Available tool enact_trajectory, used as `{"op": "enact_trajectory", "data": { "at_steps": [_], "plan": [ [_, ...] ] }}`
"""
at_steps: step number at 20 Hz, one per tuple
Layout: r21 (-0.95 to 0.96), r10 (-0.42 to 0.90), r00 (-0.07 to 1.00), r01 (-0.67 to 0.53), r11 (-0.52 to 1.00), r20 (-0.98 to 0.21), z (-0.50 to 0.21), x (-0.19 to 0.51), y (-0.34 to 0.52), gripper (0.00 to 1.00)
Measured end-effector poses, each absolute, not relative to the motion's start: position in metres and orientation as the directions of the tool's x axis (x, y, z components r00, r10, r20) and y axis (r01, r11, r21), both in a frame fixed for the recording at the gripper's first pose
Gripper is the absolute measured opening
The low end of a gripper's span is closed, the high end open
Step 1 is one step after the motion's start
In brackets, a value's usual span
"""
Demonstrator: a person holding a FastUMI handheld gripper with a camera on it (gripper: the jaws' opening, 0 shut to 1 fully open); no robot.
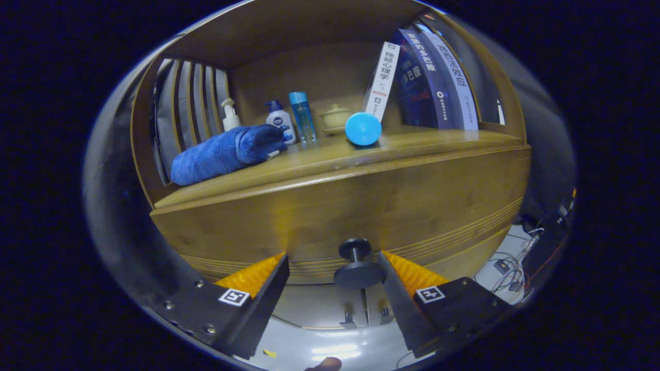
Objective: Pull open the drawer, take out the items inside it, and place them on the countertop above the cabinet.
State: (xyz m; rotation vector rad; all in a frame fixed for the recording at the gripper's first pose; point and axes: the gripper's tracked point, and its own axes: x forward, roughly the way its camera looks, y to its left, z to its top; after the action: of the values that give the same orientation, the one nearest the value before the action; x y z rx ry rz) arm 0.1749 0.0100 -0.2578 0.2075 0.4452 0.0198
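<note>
My jaws (332,265) stand wide, holding nothing, around the drawer knob (357,264); I'd centre it between them, then close squarely.

Your gripper (332,268): two wedge-shaped fingers (258,304), inner faces serrated like saw teeth, ribbed pads toward tips. Each finger base carries flat plate with small square black-and-white fiducial marker (234,297), second marker (430,294) on other side. Round screw heads (168,305) dot your plates near outer corners.
</note>
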Motion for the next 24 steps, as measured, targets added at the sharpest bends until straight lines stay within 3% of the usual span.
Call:
{"op": "enact_trajectory", "data": {
  "at_steps": [9,16,24],
  "plan": [
    [0.171,-0.04,0.933,0.108,0.979,-0.358,-0.206,0.128,-0.007,1.0],
    [0.094,-0.19,0.957,0.215,0.972,-0.22,-0.118,0.086,-0.041,1.0],
    [0.03,-0.207,0.971,0.212,0.977,-0.124,-0.044,0.058,-0.034,1.0]
  ]
}}
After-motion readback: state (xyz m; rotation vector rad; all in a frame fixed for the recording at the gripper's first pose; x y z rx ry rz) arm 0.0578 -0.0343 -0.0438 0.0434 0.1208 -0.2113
